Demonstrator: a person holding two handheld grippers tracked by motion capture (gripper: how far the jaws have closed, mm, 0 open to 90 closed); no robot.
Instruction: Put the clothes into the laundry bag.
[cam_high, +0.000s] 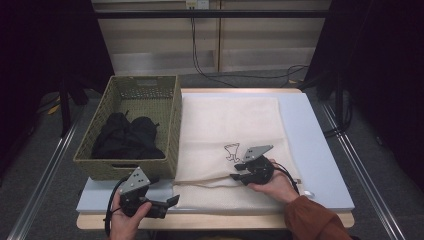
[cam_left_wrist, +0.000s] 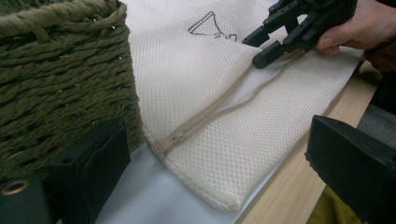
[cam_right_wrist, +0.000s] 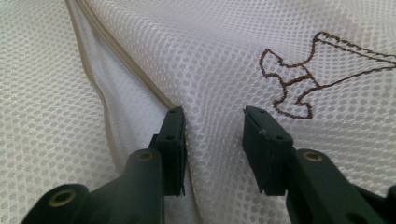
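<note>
**Mesh bag spread on the padded table, right gripper at its zipper edge**

A pale wooden table carries a light blue-grey pad (cam_high: 320, 150), and on that pad a white mesh laundry bag (cam_high: 230, 125) lies flat, with a small brown embroidered figure (cam_right_wrist: 299, 79) near its middle. Its beige zipper (cam_left_wrist: 219, 107) runs along the near edge and stands partly open. To the left, touching the bag's side, sits an olive woven basket (cam_high: 170, 125) with dark clothes (cam_high: 127, 137) heaped inside.

The right gripper (cam_high: 239, 172) rests on the bag at the zipper's edge; its jaws stand partly apart with a fold of mesh between them, and whether the pads press on it I cannot tell. The left gripper (cam_high: 170, 202) sits at the near left corner of the pad, just before the basket, jaws wide apart and holding nothing.

Behind the table are pale wall panels, dangling black cables (cam_high: 200, 55), dark curtains on both sides and grey carpet with metal rails.
</note>
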